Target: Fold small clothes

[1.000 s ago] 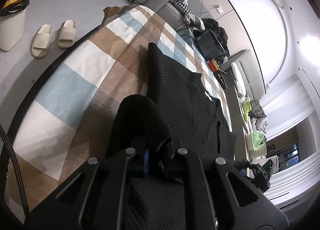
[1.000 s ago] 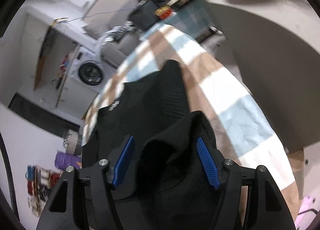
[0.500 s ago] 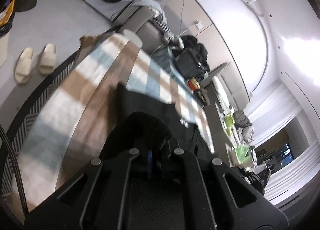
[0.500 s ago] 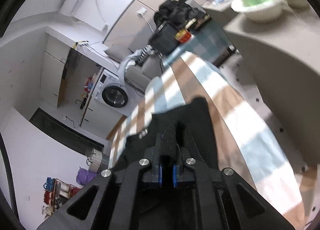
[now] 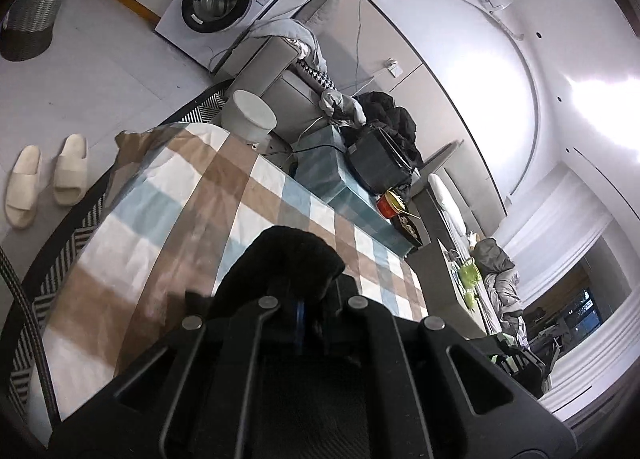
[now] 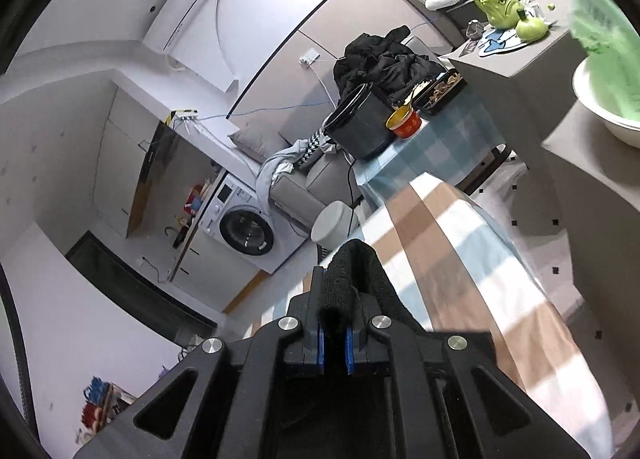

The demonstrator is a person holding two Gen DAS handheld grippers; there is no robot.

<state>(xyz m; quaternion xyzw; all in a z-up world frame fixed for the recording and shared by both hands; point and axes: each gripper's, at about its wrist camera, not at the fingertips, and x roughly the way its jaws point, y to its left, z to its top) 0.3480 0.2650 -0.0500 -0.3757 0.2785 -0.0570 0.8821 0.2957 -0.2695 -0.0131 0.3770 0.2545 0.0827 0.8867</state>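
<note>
Black knit garment (image 5: pixel 292 259): soft, light, droopy. I am pinching its edge with left gripper (image 5: pixel 299 311) and right gripper (image 6: pixel 335 343), both clamped on cloth.

Both wrist views look down close over the checked tablecloth (image 5: pixel 248 187), sharing the washing machine (image 6: pixel 244 235)

The black garment (image 6: pixel 354 279) in my right gripper (image 6: pixel 335 345) was a matt, coarse knit with a fuzzy edge; the pads (image 6: pixel 320 347) looked like ribbed blue rubber. Both my grippers, the left gripper (image 5: pixel 300 319) too, were matt black plastic with shiny metal screws. The checked tablecloth (image 5: pixel 192 195) was smooth, creased woven cloth; the washing machine (image 5: pixel 224 3) was glossy white
</note>
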